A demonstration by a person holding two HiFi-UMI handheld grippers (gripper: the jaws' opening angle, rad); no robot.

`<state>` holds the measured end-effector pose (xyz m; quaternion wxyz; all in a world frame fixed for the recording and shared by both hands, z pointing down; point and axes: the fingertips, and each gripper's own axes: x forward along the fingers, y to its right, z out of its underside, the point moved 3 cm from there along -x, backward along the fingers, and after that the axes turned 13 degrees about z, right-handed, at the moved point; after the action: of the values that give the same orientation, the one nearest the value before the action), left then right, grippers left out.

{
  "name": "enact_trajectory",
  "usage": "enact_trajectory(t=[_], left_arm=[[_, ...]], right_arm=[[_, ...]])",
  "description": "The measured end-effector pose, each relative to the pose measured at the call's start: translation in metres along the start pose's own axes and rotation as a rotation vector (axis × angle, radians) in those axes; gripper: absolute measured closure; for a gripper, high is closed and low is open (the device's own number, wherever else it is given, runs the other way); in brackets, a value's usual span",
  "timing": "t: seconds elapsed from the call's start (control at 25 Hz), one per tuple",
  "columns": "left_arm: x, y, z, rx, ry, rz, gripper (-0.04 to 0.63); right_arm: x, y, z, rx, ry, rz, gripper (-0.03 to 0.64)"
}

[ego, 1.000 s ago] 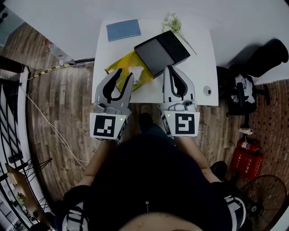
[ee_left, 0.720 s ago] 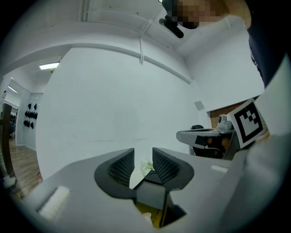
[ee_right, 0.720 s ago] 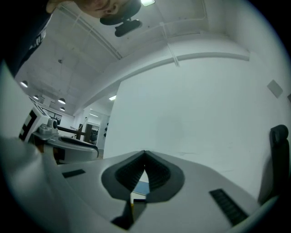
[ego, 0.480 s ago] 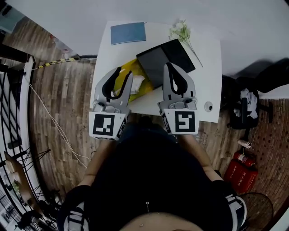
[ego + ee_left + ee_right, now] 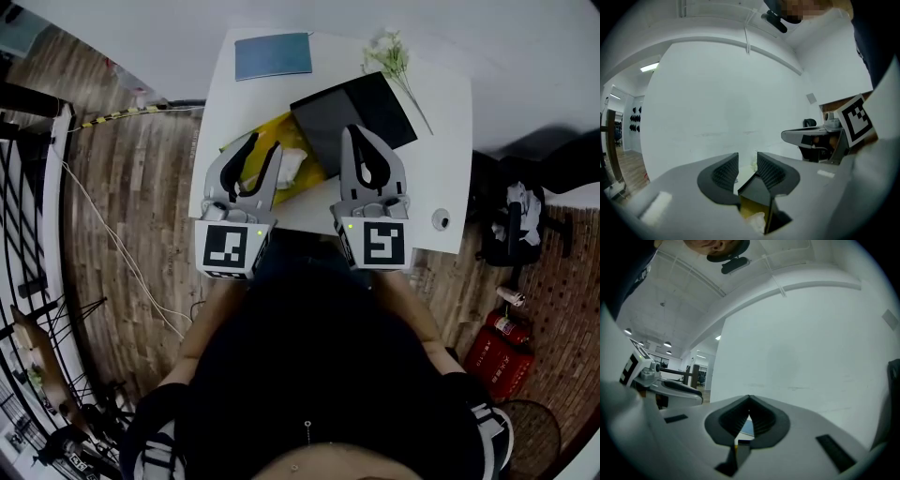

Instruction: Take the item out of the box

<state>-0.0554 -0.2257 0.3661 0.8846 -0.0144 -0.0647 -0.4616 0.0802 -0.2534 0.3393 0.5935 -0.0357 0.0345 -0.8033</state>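
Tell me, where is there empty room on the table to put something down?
Bare white table right of the black box, beyond the small round thing. Also between blue notebook and flowers. Crowded: yellow box against black box.

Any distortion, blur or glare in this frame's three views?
Head view: strong fisheye, the floor planks curve; sharp, no glare. Left gripper view: black circular vignette, evenly lit wall, jaws a little soft close up. Right gripper view: same vignette and softness, no glare.
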Motion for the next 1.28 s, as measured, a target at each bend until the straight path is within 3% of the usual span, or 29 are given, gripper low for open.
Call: enact_trajectory(t=[0.16, 0.56, 0.96, 1.28], left_arm=[[0.009, -0.005, 0.023, -0.003, -0.067, 0.033, 0.462], [0.024, -0.017, 0.088, -0.112, -0.243, 0.09, 0.463], [0.032, -0.012, 0.155, -0.168, -0.418, 0.148, 0.463], [0.036, -0.002, 0.183, -0.186, -0.527, 0.2, 0.463]], right_arm=[[0.009, -0.005, 0.015, -0.015, -0.033, 0.005, 0.604], [0.021, -0.008, 0.061, -0.019, -0.135, 0.036, 0.604], [0.024, -0.015, 0.096, -0.053, -0.204, 0.033, 0.606], [0.018, -0.018, 0.121, -0.052, -0.279, 0.035, 0.605]])
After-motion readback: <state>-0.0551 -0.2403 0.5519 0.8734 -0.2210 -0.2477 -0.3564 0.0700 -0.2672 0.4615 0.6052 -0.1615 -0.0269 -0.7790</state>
